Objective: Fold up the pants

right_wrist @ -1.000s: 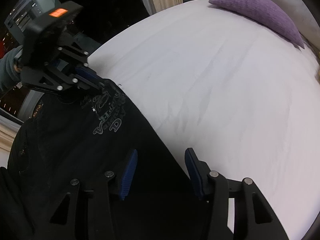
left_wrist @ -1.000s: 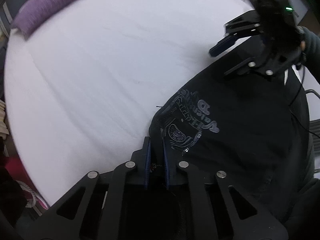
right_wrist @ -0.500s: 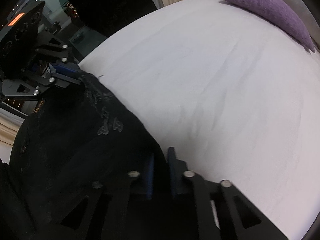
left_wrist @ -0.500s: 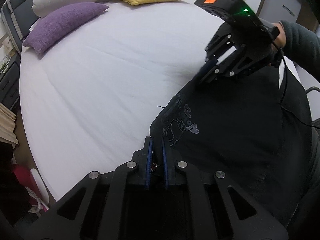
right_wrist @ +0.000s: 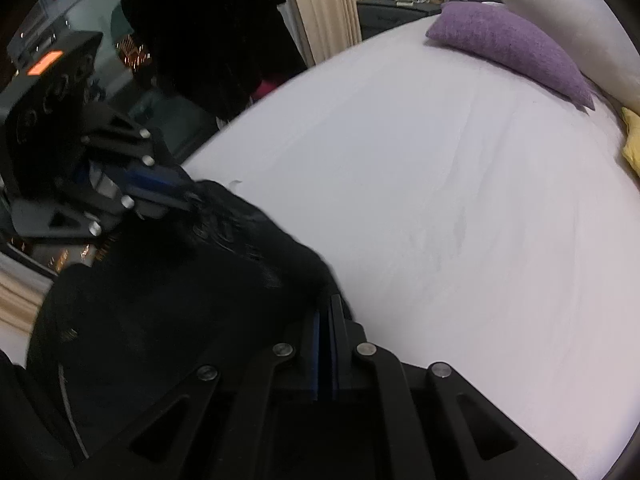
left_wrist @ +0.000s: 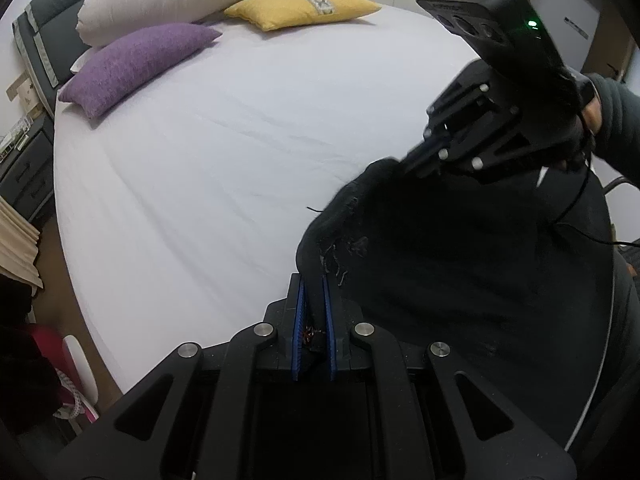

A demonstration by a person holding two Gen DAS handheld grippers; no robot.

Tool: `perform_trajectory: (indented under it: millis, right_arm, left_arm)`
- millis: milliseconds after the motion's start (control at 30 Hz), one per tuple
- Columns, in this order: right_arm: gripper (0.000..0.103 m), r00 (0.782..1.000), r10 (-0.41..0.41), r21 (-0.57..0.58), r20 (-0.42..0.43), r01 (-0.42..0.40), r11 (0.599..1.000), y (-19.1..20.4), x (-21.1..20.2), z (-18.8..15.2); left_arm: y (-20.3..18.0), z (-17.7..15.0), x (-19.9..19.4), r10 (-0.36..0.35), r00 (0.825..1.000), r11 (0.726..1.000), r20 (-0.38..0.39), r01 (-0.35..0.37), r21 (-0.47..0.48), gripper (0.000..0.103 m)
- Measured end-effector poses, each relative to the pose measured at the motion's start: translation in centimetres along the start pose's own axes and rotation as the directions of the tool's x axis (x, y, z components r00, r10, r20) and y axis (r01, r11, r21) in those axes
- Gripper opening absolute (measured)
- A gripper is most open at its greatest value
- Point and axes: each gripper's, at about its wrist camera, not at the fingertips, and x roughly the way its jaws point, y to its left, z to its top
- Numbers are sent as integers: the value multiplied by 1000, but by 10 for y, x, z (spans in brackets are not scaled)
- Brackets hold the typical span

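White bed (left_wrist: 240, 152) | both hand-held grippers, left (left_wrist: 314, 292) and right (right_wrist: 326, 312), clamp black pants (left_wrist: 460, 260) | print unreadable

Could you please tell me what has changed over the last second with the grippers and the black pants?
The right gripper, open a second ago, has shut on the black pants edge, and both grippers have lifted it off the bed. The left gripper stayed clamped on the pants throughout.

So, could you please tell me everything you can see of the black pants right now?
The black pants are dark, soft-looking fabric with faint pale stitching or print near the upper edge. They hang bunched and creased at the near side of the white bed, lifted by both grippers: the left gripper is shut on one edge, the right gripper on another. The lower part drops out of view.
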Motion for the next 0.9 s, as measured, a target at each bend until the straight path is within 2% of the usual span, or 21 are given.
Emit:
perform_trajectory:
  millis: [33,100,167,233,433,633,900]
  right_arm:
    - [5,1000,15,12,9,-16,1000,0,-9,2]
    - [5,999,36,3,24,-36,999,26,-12,1]
    - [5,999,35,-33,32,-34,999,40,-25,-11]
    - [5,999,19,-51,27,-18,999,63,-20,-23]
    - [5,996,-92,-168,-7,90,982,116,-35,-74]
    - [5,982,-190,-281,-13,179,943,173,-42,-130]
    - [5,960,-280,-355,-20,255,899,215,-33,-171]
  left_arm:
    - [-3,-2,-5,-2,1000,1000,6,2,-2,8]
    - [-12,-8,-16,5,1000,1000,15,-6,6,8]
    - [-23,-15,-28,11,1000,1000,24,-11,22,8]
    - [-37,-26,-39,23,999,999,28,-24,45,8]
    - [-92,-76,-66,51,998,991,25,-53,125,8]
    - [-148,-133,-71,48,999,980,-8,-46,195,8]
    - [-196,-177,-68,84,996,956,-10,-78,283,8]
